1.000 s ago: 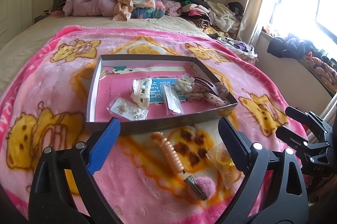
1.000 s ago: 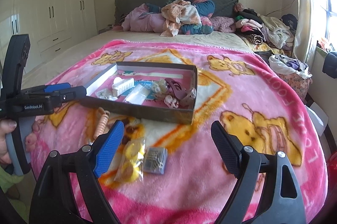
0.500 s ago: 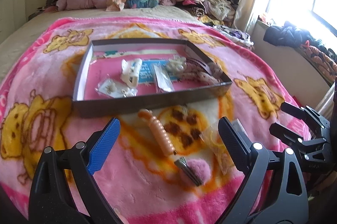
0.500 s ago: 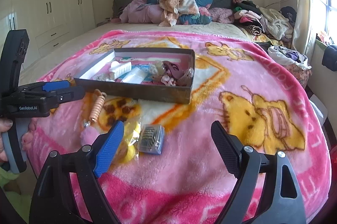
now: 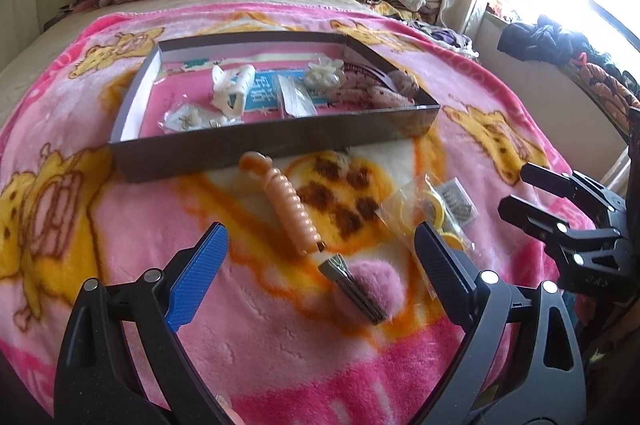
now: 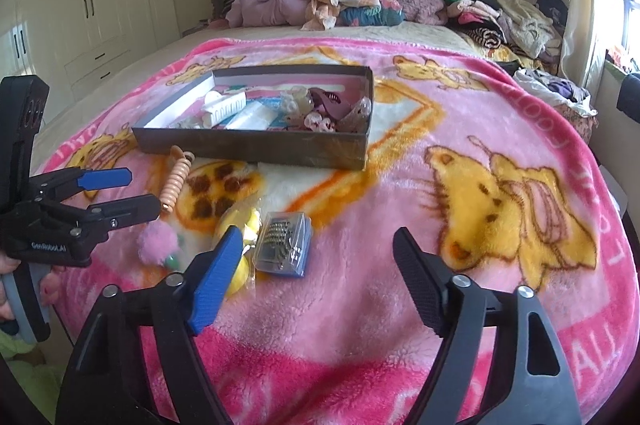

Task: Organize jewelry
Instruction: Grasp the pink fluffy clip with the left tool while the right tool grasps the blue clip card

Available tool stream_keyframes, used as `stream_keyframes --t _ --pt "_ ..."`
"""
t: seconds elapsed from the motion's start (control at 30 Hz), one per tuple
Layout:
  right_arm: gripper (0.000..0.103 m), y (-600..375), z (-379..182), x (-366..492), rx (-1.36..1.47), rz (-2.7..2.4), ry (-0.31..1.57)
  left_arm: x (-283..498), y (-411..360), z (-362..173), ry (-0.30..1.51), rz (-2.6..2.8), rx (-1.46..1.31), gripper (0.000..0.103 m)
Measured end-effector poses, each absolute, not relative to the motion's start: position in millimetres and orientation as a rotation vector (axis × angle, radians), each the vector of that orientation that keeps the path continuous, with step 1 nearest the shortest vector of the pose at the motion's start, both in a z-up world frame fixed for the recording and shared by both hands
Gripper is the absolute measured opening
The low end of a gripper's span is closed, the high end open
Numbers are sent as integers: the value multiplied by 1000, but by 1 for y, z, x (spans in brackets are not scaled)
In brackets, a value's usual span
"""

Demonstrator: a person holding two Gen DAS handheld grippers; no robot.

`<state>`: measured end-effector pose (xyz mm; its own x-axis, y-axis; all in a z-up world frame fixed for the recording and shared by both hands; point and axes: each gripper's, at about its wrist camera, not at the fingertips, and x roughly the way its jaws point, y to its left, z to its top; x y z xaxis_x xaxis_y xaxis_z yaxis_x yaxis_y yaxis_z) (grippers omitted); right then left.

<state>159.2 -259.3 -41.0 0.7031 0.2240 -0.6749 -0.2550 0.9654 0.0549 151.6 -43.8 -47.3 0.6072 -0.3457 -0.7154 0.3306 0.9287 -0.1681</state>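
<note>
The left claw [image 5: 320, 265] hangs released over the pink blanket [image 5: 260, 337], its fingers flanking a peach spiral hair clip [image 5: 290, 205] and a fuzzy pink clip [image 5: 368, 285]. The right claw [image 6: 316, 277] is likewise released, beside a bag of yellow bands [image 6: 240, 225] and a small clear box [image 6: 285, 243]. Beyond them, the dark tray [image 6: 256, 145] holds more jewelry.

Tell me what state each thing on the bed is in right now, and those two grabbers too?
Box: open, no lid, several pieces inside.
Peach hair clip: flat on the blanket, outside the box.
Pink pompom clip: on the blanket, outside the box.
Bag of yellow rings: closed, on the blanket.
Clear case: closed, beside the bag.
Left gripper: open, empty.
Right gripper: open, empty.
</note>
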Motion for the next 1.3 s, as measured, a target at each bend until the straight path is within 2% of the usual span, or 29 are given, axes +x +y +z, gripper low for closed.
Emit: stream_keyframes --t 0.1,0.4,0.63,0.8,1.03,1.13,1.23,1.27,1.3 --pt "65 -260 -46 162 -33 277 770 152 -45 -53 845 -395 -15 85" --pt "58 -252 -61 173 -25 307 843 159 -50 -71 881 -386 -15 85" --pt "56 -241 -71 179 -38 320 880 162 -53 -74 891 -391 -18 85" --pt "56 -238 -77 186 -30 328 897 155 -54 -75 900 -415 -7 81" --pt "53 -237 -87 199 -20 310 927 150 -46 -77 912 -419 -26 62" --pt "45 -240 -87 203 0 304 923 148 -43 -76 918 -430 -39 50" --pt "31 -244 -87 206 22 303 917 143 -44 -75 924 -452 -37 39" --pt "25 -246 -87 207 30 303 914 141 -45 -75 925 -462 -35 32" --pt "24 -248 -86 207 39 303 912 140 -45 -75 927 -472 -36 28"
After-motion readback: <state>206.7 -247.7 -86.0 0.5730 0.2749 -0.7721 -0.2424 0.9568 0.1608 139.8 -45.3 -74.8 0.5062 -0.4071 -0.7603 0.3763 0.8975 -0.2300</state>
